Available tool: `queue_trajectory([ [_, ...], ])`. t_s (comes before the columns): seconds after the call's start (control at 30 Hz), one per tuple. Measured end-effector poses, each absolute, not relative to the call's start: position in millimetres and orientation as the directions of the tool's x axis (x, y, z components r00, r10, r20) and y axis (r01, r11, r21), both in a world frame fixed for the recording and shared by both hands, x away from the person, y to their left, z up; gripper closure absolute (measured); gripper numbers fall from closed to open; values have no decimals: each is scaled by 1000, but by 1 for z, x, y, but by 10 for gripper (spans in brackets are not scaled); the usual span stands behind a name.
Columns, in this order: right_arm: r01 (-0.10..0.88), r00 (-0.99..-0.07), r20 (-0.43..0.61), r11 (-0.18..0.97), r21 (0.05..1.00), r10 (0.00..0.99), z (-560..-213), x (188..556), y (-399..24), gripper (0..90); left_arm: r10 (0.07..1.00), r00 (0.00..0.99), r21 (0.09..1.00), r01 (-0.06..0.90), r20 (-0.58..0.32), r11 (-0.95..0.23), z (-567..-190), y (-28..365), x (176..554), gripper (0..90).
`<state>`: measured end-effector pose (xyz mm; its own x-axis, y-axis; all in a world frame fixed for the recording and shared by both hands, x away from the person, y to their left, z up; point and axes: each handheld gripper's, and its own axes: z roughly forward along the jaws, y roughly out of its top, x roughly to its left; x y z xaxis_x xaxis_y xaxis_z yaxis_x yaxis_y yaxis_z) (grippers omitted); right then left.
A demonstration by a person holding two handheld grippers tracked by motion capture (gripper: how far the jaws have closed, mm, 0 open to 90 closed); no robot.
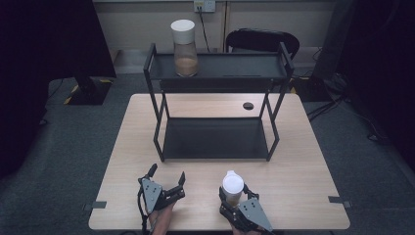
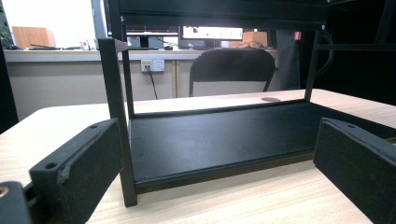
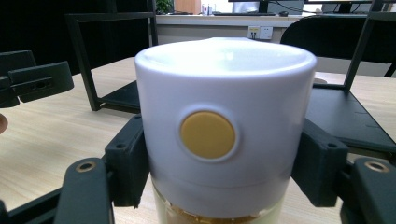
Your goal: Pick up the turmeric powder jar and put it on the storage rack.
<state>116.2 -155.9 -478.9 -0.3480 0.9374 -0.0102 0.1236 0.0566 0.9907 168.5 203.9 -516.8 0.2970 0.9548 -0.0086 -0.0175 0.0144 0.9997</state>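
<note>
Right hand-held gripper (image 1: 234,193) clamps the white-lidded jar (image 1: 233,188) upright between its jaws.

In the right gripper view the jar (image 3: 224,140) is cut off by the bottom edge below its white lid (image 3: 224,93), so its base and most of its contents stay unseen. Both pads (image 3: 128,158) cover the lid's sides. In the high view the right gripper (image 1: 234,196) hides the jar's lower part at the table's (image 1: 293,166) near edge, and both forearms are cut off by the bottom edge. The 2nd jar's (image 1: 185,49) contents on the rack's (image 1: 220,68) top shelf are too small to identify.
</note>
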Motion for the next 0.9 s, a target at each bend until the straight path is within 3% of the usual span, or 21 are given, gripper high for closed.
queue_trajectory([
  [0.9,100,-360,-23,63,993,933,-468,114,-163,302,955,297,1000,-18,-8,14,-517,204,169,10],
])
